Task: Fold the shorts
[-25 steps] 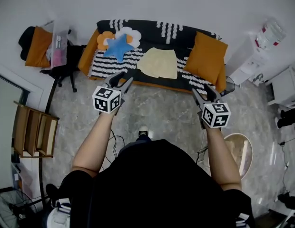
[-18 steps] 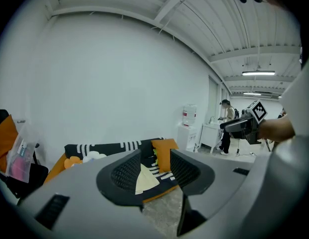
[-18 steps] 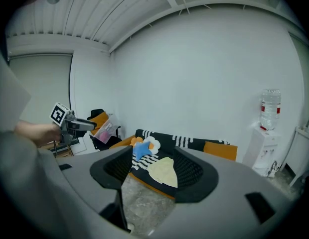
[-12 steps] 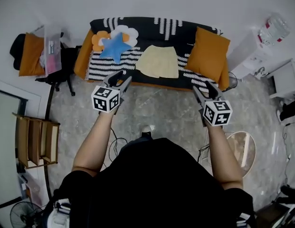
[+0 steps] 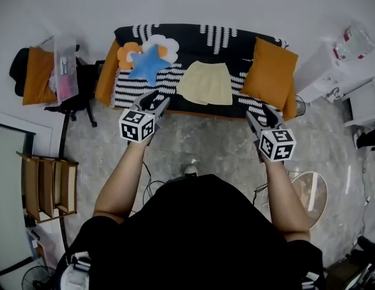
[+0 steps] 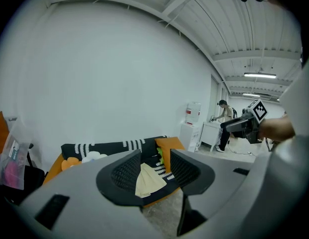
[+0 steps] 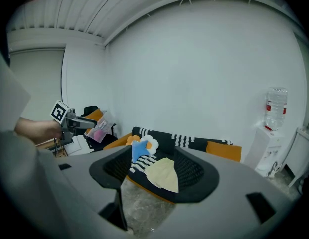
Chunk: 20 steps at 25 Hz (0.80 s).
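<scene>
Grey marbled floor leads up to a sofa (image 5: 236, 41) with a black-and-white striped cover, at the upper middle of the head view. The pale yellow shorts (image 5: 205, 83) lie spread flat on its seat, the narrower end, probably the waistband, toward the backrest. A blue star cushion (image 5: 148, 64) sits near them on the left, and an orange cushion (image 5: 269, 74) just beside them on the right. Lower in the frame, over the floor and well apart from the cloth, the left gripper (image 5: 159, 98) and right gripper (image 5: 260, 115) point at the sofa, each with its jaws apart and nothing between them. The step in hand looks like the approach. It would go best with the jaws kept wide until each straddles a corner on one side of the shorts. Each gripper should then pinch every layer and carry that side across low, so the cloth does not drag or bunch against the orange cushion.
</scene>
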Tool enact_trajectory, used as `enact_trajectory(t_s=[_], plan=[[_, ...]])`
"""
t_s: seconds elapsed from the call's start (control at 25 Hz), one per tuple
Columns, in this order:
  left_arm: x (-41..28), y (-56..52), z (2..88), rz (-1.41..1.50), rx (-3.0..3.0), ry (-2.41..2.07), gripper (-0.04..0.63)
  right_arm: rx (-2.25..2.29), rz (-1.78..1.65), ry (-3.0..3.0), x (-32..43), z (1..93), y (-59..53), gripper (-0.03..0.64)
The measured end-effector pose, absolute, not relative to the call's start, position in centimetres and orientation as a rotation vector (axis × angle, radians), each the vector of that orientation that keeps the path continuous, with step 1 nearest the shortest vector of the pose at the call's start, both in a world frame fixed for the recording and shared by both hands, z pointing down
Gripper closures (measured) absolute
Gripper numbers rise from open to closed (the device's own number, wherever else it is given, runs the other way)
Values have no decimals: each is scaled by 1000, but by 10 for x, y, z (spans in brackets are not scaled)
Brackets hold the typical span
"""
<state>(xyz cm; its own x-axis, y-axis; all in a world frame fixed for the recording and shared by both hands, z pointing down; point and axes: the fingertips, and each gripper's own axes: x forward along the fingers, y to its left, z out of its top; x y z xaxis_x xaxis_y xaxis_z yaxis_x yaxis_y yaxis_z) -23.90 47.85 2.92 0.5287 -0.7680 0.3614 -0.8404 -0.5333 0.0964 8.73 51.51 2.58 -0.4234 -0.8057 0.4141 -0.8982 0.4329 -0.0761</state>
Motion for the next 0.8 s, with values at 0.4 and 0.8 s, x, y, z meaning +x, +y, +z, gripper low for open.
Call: enact_trajectory(t_s=[0.4, 0.8], plan=[[-275, 446, 25, 382, 2541, -1345, 393, 1482, 384, -2349, 56, 21, 490, 339], [-303, 443, 26, 387, 2531, -1329, 393, 1489, 377, -2342, 35, 15, 487, 339]])
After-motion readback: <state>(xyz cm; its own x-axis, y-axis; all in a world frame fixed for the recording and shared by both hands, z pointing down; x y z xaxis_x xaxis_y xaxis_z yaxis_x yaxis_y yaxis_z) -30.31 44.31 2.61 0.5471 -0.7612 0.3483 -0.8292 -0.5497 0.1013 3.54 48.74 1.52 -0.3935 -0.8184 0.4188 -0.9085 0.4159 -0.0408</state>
